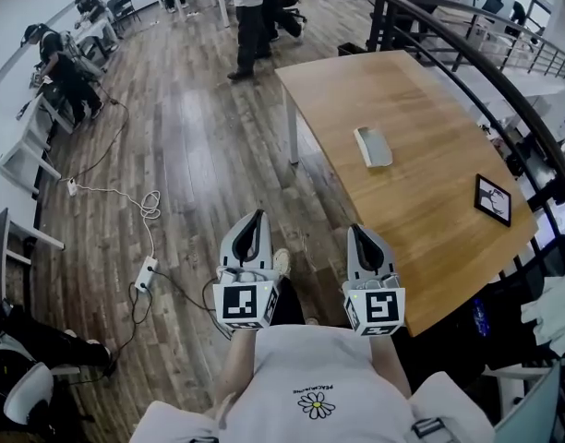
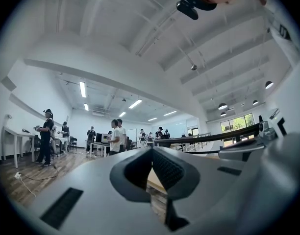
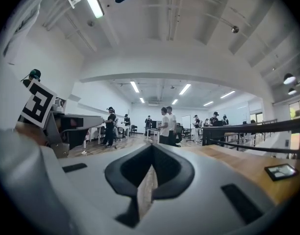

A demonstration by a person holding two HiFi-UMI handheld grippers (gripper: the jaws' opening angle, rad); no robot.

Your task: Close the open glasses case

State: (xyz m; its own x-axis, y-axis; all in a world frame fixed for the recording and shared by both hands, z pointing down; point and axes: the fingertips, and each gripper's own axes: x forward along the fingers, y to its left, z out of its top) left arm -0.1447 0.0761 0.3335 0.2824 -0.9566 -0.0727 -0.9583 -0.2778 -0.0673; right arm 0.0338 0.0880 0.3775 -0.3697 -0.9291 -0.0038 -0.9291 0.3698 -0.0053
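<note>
From above, we held two grippers level by the one table (image 1: 430, 109): left gripper (image 1: 256, 218) off its near edge, right gripper (image 1: 360, 233) over it. One glasses case (image 1: 373, 146) lay mid-table.

Left gripper view: jaws together, empty.

Right gripper view: jaws together, empty.

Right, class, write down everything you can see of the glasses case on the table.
The glasses case is a small, pale grey oblong with rounded corners and a smooth, matt look. It lies flat near the middle of the wooden table, its long side running away from the viewer. A lighter strip along its left edge may be the opened lid, but it is too small to be sure. Nothing touches it but the tabletop.
</note>
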